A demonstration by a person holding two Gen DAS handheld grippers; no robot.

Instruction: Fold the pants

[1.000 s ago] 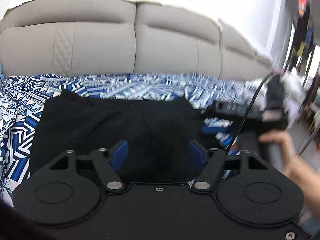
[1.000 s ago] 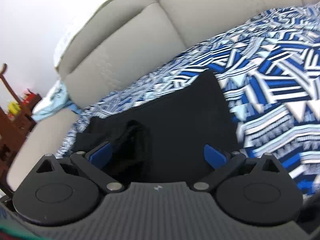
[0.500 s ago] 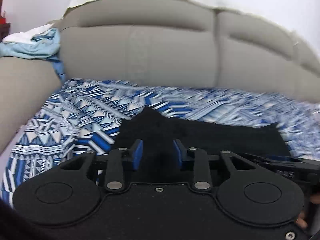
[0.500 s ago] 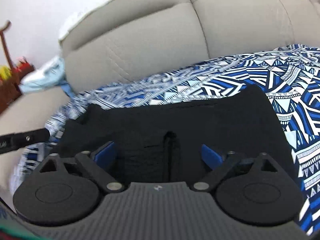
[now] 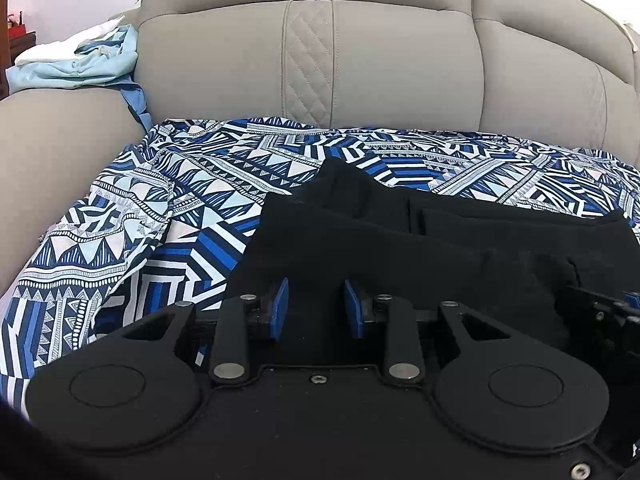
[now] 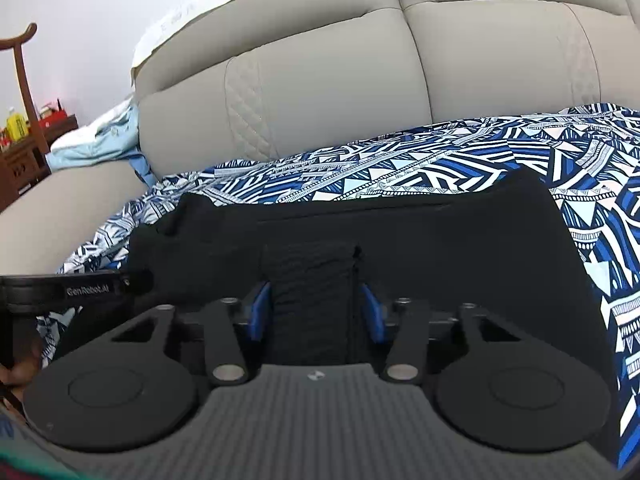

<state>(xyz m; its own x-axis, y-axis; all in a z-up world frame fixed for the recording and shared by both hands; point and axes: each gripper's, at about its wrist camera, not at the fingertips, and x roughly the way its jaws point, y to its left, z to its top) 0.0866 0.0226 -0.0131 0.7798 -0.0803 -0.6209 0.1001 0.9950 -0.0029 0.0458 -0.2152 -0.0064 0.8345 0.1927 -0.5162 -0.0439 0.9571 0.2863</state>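
On the sofa point(image 5: 380, 64), over a blue patterned sheet point(image 5: 120, 240), the black pants point(image 5: 400, 236) lay partly folded. At their near edge the right gripper point(image 6: 316, 312) had just been closing, its fingers point(image 6: 258, 312) half shut around a raised fold of cloth, probably to carry that edge across. Nearer the pants' left end, the left gripper point(image 5: 315, 309) was narrowly parted; whether it pinched cloth was unclear.

Beige sofa point(image 5: 384, 60), white wall point(image 6: 80, 8)
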